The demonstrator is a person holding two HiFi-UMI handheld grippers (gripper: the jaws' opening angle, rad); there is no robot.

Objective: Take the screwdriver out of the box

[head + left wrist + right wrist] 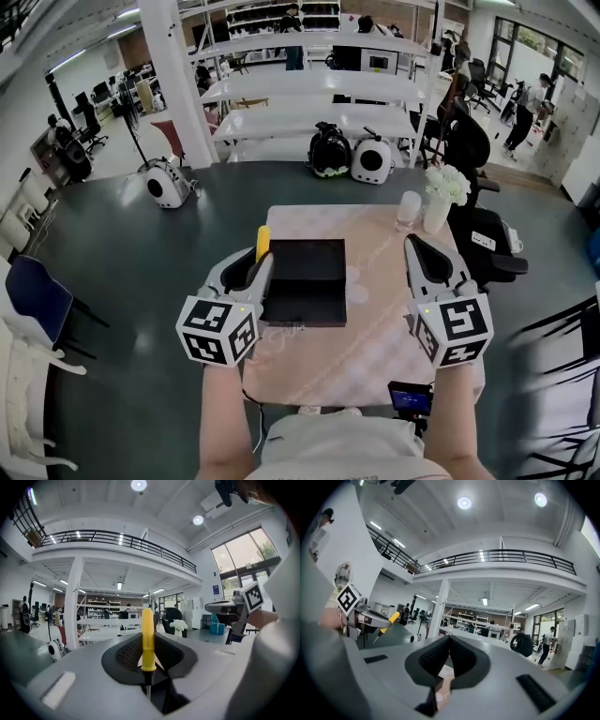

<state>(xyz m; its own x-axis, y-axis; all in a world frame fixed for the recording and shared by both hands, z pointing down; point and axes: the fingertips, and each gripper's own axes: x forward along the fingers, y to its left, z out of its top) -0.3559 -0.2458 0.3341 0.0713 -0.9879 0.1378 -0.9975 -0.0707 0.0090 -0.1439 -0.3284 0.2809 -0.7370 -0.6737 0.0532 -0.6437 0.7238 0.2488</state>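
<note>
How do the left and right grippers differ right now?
The left gripper is clamped on the yellow screwdriver; the right gripper is shut on nothing. In the head view the left gripper overlaps the left edge of the black box; the right gripper sits clear of it. Both point forward over the table.

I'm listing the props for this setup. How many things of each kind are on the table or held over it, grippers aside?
screwdriver: 1
black box: 1
vase of white flowers: 1
white container: 1
Total: 4
</note>
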